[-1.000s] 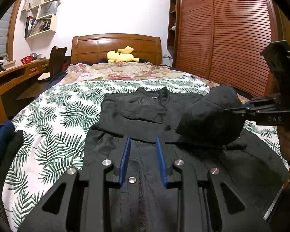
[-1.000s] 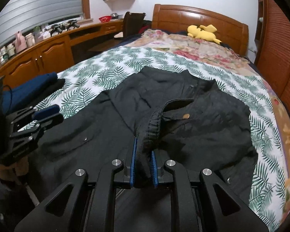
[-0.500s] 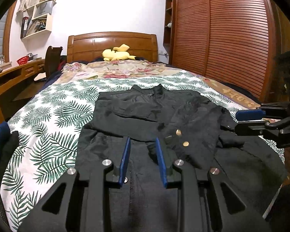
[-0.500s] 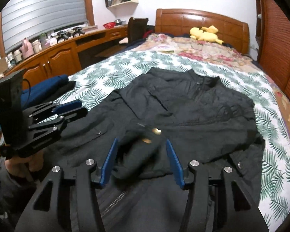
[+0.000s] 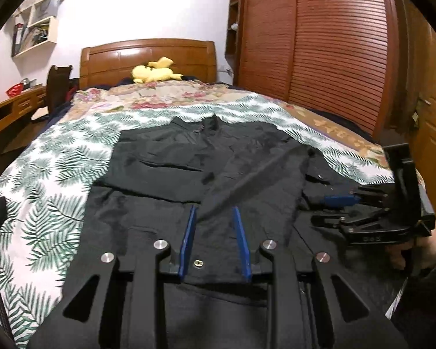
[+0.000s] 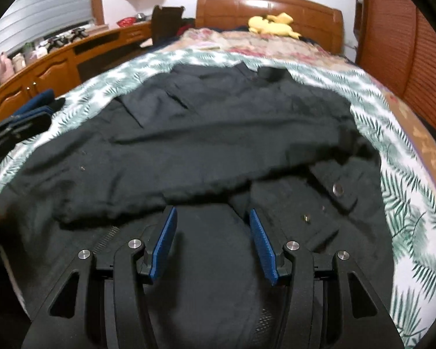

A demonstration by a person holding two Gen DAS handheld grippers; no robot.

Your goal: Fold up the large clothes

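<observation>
A large black jacket lies spread on the bed, collar toward the headboard, with both sleeves folded in across its front. It also fills the right wrist view. My left gripper is open and empty, low over the jacket's lower middle. My right gripper is open and empty, just above the jacket near the folded sleeve's cuff. The right gripper also shows at the right edge of the left wrist view, beside the jacket's right side.
The bed has a leaf-print cover and a floral quilt at the far end. A yellow plush toy lies by the headboard. A wooden desk runs along the left; slatted wardrobe doors stand right.
My right gripper opened and let go of the sleeve, which now lies across the jacket's front. Both grippers have dropped lower and nearer the jacket.
</observation>
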